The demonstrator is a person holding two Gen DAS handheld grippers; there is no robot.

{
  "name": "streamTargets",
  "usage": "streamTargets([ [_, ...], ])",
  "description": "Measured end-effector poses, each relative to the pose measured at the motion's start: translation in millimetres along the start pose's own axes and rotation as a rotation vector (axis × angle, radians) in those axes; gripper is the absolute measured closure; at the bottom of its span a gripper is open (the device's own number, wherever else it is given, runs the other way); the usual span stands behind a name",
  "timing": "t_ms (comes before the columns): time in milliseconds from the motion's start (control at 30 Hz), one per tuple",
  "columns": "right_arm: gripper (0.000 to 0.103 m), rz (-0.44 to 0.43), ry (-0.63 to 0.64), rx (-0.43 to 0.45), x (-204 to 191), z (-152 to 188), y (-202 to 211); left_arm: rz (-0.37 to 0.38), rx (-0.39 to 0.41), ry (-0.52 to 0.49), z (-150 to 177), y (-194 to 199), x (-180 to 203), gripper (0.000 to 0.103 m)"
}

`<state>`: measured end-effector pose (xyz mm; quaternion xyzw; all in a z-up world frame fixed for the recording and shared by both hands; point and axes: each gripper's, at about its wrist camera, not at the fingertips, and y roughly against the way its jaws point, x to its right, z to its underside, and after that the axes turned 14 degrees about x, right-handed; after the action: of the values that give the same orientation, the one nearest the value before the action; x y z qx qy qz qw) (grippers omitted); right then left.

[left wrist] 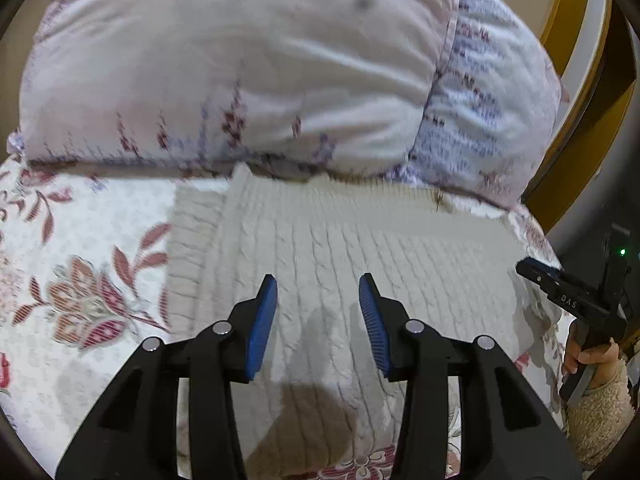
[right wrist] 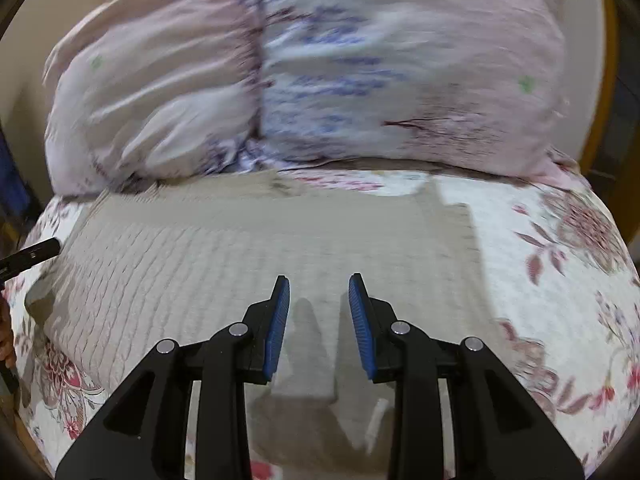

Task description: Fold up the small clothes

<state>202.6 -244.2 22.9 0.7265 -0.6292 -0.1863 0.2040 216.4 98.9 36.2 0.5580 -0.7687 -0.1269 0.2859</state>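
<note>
A cream cable-knit sweater [left wrist: 360, 248] lies flat on the floral bed cover; it also shows in the right wrist view [right wrist: 240, 248]. My left gripper [left wrist: 318, 288] is open and empty, hovering just above the sweater's middle. My right gripper [right wrist: 319, 290] is open and empty above the sweater's right part. The right gripper also shows at the far right of the left wrist view [left wrist: 532, 270], held by a hand. The tip of the left gripper shows at the left edge of the right wrist view [right wrist: 48, 246], beside the sweater's left edge.
Two pale pink floral pillows [left wrist: 240, 72] [right wrist: 400, 72] stand against the headboard right behind the sweater. The floral bed cover [left wrist: 72, 264] [right wrist: 560, 264] spreads on both sides. A wooden bed frame [left wrist: 572, 28] rises at the right.
</note>
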Motion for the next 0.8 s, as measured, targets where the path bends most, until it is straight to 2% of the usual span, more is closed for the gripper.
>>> streamTargets([
  [67,0.07,0.022,0.04,-0.057,-5.6,10.3,-15.9,-0.017,-0.039,-0.004,8.0,-11.3,-1.4,0.06],
  [200,0.069,0.045,0.058,-0.042,-9.4,13.7,-21.6,-0.035,-0.039,-0.047,15.7,-17.8,0.6,0.055],
  [267,0.068,0.046,0.047,-0.051,-8.4,15.1,-23.7,-0.022,-0.042,-0.024,14.2,-16.7,-0.9,0.051],
  [400,0.067,0.039,-0.012,-0.038,-3.5,16.0,-13.6,0.032,0.008,0.127,3.7,2.2,-25.6,0.044],
  [433,0.067,0.025,-0.039,-0.027,-1.9,15.9,-10.5,0.03,0.041,0.176,-1.0,10.5,-37.5,0.039],
  [500,0.067,-0.009,-0.072,-0.008,-3.5,13.5,-6.5,0.013,0.079,0.239,-6.9,19.8,-56.1,0.038],
  [567,0.067,-0.039,-0.066,0.008,-14.5,11.0,-5.6,-0.007,0.072,0.311,-9.7,20.9,-74.8,0.038],
  [633,0.067,-0.061,-0.035,0.008,-28.4,10.6,-7.2,0.003,0.044,0.388,-7.1,16.8,-89.0,0.038],
  [800,0.067,-0.124,0.011,-0.016,-65.1,13.9,-17.3,0.023,-0.008,0.504,2.7,4.3,-102.4,0.038],
])
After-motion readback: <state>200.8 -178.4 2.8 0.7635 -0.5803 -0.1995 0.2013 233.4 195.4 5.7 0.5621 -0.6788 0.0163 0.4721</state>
